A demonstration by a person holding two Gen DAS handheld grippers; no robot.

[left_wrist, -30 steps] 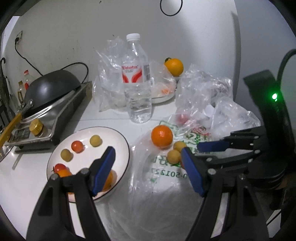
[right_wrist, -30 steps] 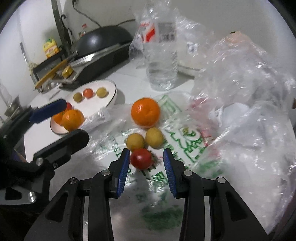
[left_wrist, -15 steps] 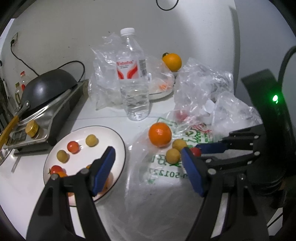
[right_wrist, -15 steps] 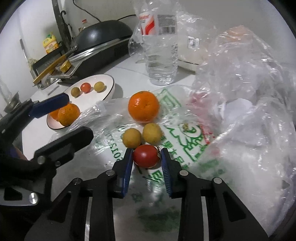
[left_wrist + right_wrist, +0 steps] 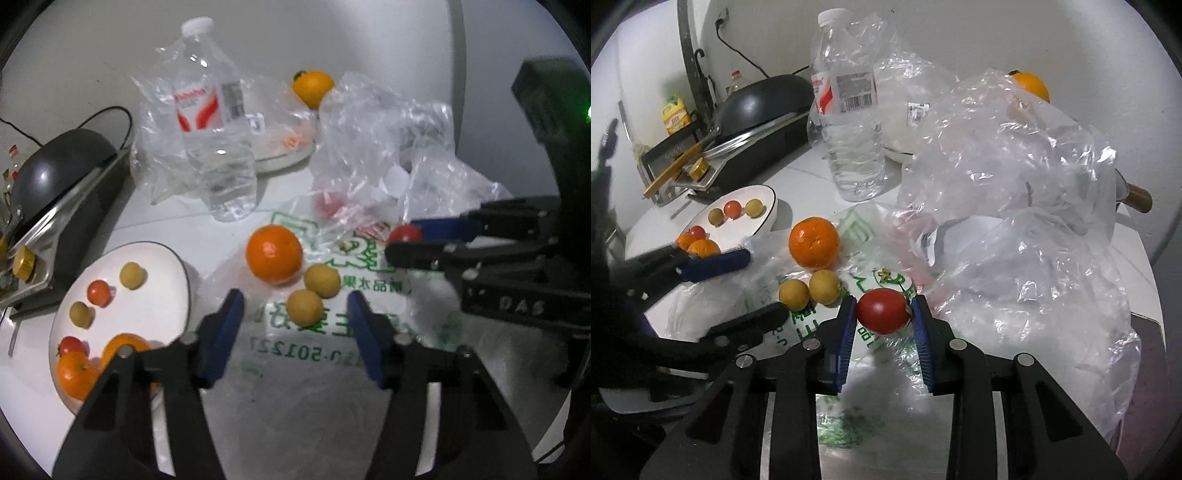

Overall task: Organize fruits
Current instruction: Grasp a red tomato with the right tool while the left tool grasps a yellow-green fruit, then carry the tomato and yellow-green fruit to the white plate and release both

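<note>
Left wrist view: we are closing the left gripper (image 5: 295, 325), jaws still apart, nothing pinched, over two yellow fruits (image 5: 304, 307) on the printed bag (image 5: 332, 354). Right gripper (image 5: 884, 314) is clamping a red tomato (image 5: 882, 311).

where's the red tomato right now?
Clamped between the right gripper's blue pads, the red tomato sits low-centre in the right wrist view, just right of the two yellow fruits on the printed bag.

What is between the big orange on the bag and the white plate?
Only crinkly clear plastic bag lies between the big orange and the white plate; no fruit there. The left wrist view shows it.
</note>
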